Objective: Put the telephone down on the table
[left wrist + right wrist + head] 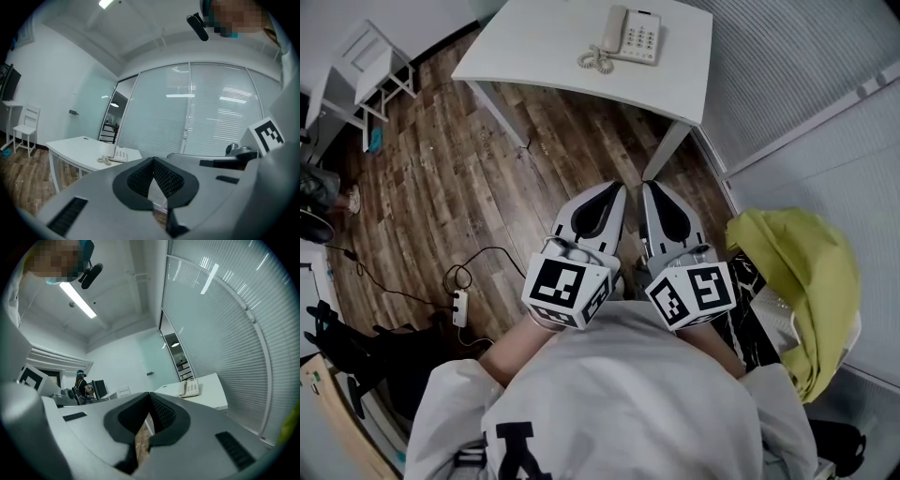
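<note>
Head view: phone (639, 37) on desk (534, 47), well apart from left gripper (615, 189) and right gripper (650, 187), jaws closed, empty. Probably light, slick plastic, loose handset (612, 26); grip base sides.

Little legible text here.
- Your shirt (609, 394): large black print low on the front, only partly in the head view. The visible part looks like a capital A; the rest is cut off at the frame edge.
- Left cube (565, 289) on your left gripper (616, 190) and right cube (694, 293) on your right gripper (650, 190): black-and-white square codes, no letters or digits.
- Telephone (626, 36): keypad markings too small to read.
</note>
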Available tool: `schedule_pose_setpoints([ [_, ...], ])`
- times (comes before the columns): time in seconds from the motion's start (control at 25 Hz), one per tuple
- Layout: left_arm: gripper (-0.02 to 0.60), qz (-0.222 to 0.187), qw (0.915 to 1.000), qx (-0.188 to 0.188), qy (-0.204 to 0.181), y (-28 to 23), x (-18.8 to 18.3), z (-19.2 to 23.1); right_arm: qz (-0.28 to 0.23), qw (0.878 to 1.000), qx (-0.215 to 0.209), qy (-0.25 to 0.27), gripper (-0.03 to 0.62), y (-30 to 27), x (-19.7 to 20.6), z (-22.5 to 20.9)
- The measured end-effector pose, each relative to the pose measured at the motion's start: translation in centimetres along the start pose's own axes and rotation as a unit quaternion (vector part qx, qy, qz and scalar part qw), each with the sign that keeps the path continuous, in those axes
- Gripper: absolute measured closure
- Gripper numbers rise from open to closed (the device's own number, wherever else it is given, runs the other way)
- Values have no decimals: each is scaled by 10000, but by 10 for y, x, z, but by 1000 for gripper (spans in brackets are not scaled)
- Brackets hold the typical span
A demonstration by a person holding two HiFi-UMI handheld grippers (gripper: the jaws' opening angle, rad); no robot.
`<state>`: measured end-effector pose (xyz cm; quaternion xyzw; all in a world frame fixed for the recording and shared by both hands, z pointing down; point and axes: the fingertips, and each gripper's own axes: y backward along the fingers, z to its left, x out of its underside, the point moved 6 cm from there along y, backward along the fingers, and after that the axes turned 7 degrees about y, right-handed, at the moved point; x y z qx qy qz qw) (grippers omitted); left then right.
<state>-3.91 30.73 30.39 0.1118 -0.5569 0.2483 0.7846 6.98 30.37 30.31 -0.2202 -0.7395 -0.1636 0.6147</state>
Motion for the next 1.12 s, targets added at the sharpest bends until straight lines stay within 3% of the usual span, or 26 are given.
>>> schedule_pose_setpoints([
  [0.16, 577, -25, 10000, 6, 11, 3, 0, 1, 18, 9998, -63, 207, 568, 0, -1, 9],
  [1.12, 577, -16, 10000, 5, 18, 15, -1, 11, 55, 9996, -138, 231, 568, -5, 4, 29],
])
